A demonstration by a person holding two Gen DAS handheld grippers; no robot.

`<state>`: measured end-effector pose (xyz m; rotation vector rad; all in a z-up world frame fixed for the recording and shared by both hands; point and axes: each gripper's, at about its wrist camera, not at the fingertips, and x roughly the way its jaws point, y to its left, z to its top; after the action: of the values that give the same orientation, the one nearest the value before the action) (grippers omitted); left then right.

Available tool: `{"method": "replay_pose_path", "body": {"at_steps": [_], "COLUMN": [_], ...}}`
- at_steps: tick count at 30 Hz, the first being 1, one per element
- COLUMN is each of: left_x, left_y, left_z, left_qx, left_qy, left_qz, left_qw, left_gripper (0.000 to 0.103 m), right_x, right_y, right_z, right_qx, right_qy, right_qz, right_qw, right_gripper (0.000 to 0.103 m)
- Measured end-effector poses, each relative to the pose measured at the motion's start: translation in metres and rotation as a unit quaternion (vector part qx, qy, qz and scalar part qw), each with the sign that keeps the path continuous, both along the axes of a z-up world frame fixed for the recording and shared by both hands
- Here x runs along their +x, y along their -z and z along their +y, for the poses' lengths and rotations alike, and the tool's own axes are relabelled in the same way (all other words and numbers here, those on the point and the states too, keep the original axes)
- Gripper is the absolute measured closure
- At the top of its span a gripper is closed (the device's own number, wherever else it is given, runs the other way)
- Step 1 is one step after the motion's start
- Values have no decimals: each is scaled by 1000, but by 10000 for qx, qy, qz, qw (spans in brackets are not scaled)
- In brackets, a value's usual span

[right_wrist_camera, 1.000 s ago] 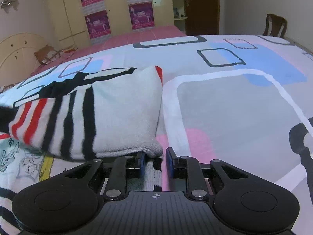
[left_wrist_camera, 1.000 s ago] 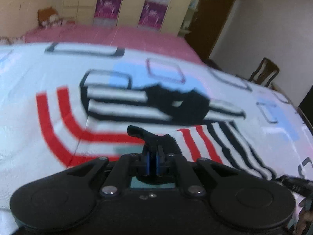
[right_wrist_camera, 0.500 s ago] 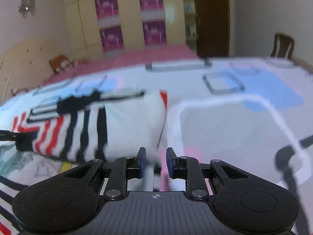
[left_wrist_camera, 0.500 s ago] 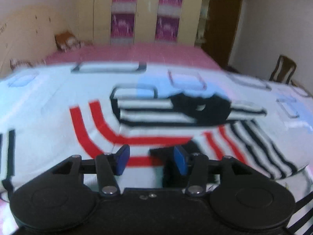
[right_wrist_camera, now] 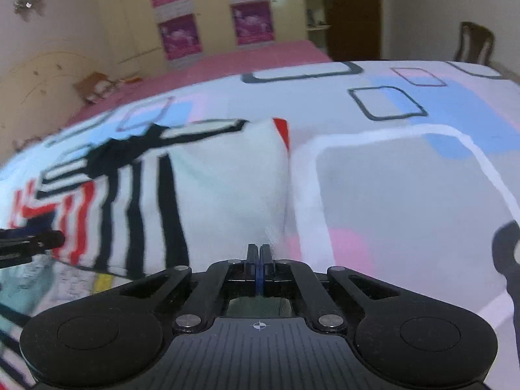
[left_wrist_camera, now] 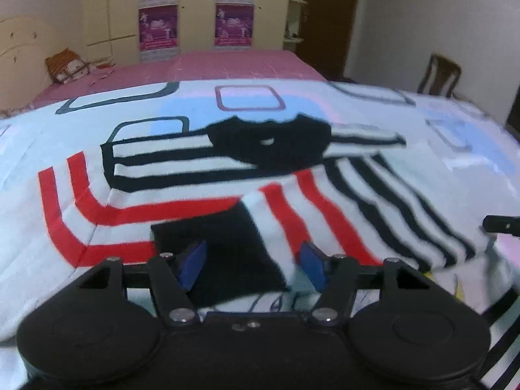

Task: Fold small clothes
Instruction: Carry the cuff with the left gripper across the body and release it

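Released since a second ago: the left gripper (left_wrist_camera: 252,265), then clamped on the black cuff (left_wrist_camera: 227,243), now stands wide open over it, while the right gripper (right_wrist_camera: 259,261), then slightly parted, is now pinched closed at the hem of the striped sweater (right_wrist_camera: 208,195); whether cloth sits between its pads I cannot tell. Sweater lies on the patterned bedspread (right_wrist_camera: 406,178), sleeve folded across the body, so judged: sleeve fold placed, bottom fold next.
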<state>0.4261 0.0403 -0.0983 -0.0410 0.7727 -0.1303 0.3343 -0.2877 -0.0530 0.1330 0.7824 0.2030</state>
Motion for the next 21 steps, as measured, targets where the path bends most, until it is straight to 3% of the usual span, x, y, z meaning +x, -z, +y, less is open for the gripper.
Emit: {"method": "replay_pose_path", "body": {"at_steps": [2,5,11,13,16,19,21], "left_x": [8,23,44,42,41,44,41], "left_y": [-5,-9,1,6,10,7,-2], "left_z": [-10,-36,-48,-31,-9,-8,-11], "left_qx": [-185,-44,181,383,555,468,477], "left_qy": [59,258,504,386,177,101,97], "left_qz": [-44,-124,61,96,194,226,129], "left_qw": [9998,9996,9985,9985,9981,9986,9987], "left_gripper": [40,39,39,40,33,36,43], "right_x": [10,37,68,83,121,145,148], "right_y": [-7,-4,11,14,24,29,24], "right_z": [13,51,98,77,25,15,11], "right_qx": [191,344,96,-275,-396,-658,-605], "right_qy": [-179,-560,-1554,-1148,-269,-398,-409], "right_qz": [-132,-93,-19,-151,-36,70,140], "right_qw": [9996,9978,9878,9929,9988,9970,9972], "right_gripper": [103,103,103,103,103,103,103]}}
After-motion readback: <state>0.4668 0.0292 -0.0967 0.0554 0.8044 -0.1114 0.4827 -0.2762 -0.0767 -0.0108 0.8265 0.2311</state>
